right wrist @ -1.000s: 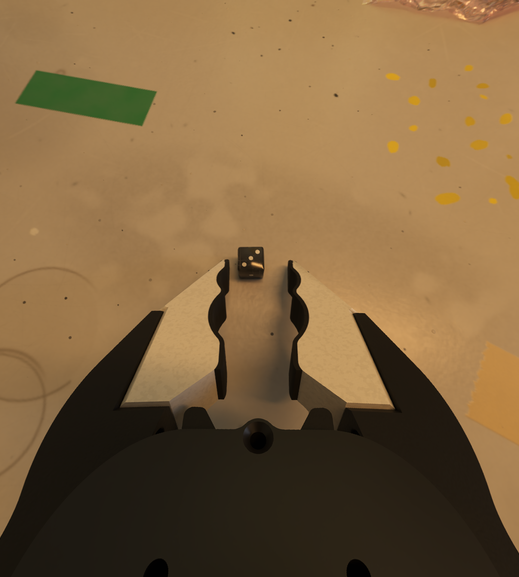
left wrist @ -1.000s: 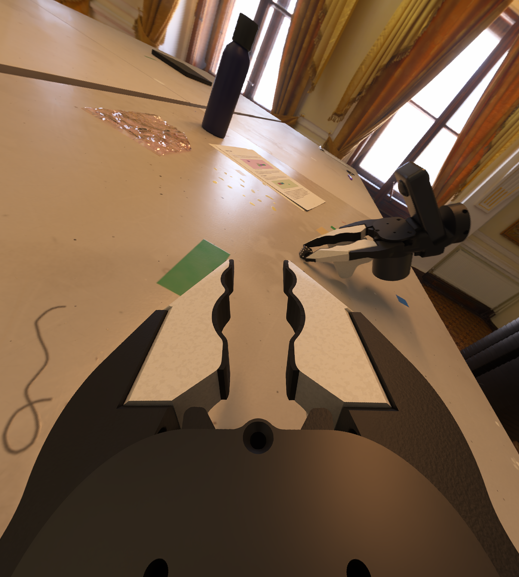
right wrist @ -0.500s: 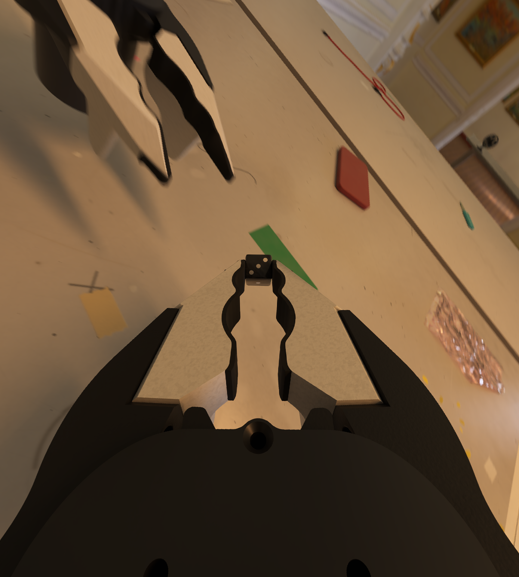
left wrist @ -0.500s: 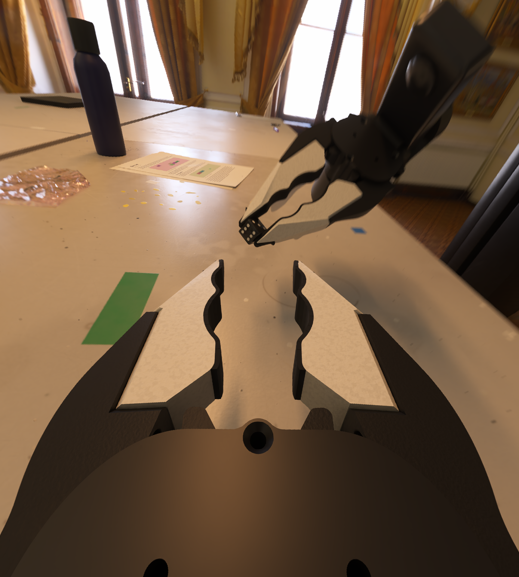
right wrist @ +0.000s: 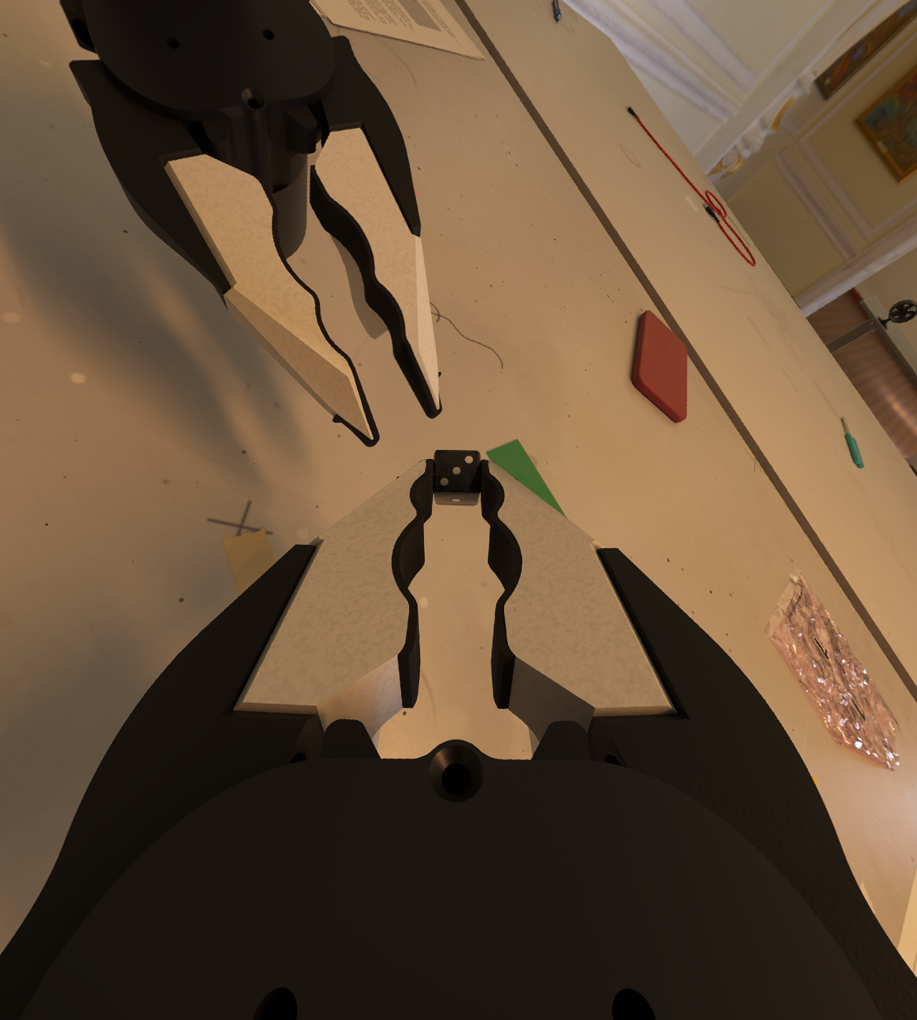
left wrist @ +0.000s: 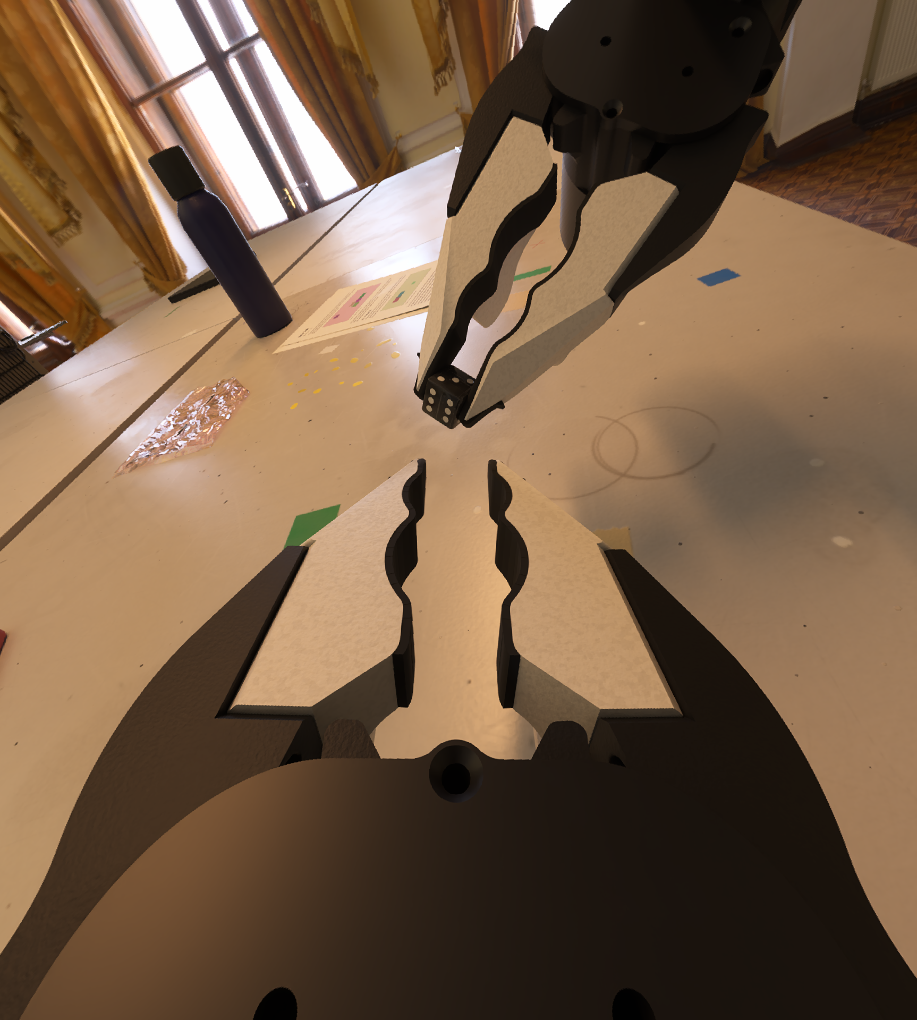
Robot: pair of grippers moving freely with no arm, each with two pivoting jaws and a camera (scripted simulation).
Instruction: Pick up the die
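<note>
A small black die (right wrist: 457, 473) with white pips is clamped between the tips of my right gripper (right wrist: 457, 469), held above the beige table. In the left wrist view the die (left wrist: 445, 398) shows in that gripper (left wrist: 448, 397), which points down at me from above. My left gripper (left wrist: 456, 469) is open and empty, its tips just short of the die and slightly below it. In the right wrist view the left gripper (right wrist: 404, 425) hangs tips-down just beyond the die.
A dark bottle (left wrist: 221, 248), a printed sheet (left wrist: 368, 303) and crumpled foil (left wrist: 186, 425) lie on the table (left wrist: 114, 552). A red pad (right wrist: 660, 367), green tape patch (right wrist: 522, 472), red cable (right wrist: 710, 204) and teal pen (right wrist: 852, 444) lie further off.
The right gripper closed on the die, lifted it off the table and tilted. The two grippers have come closer, tips now nearly facing each other around the die.
</note>
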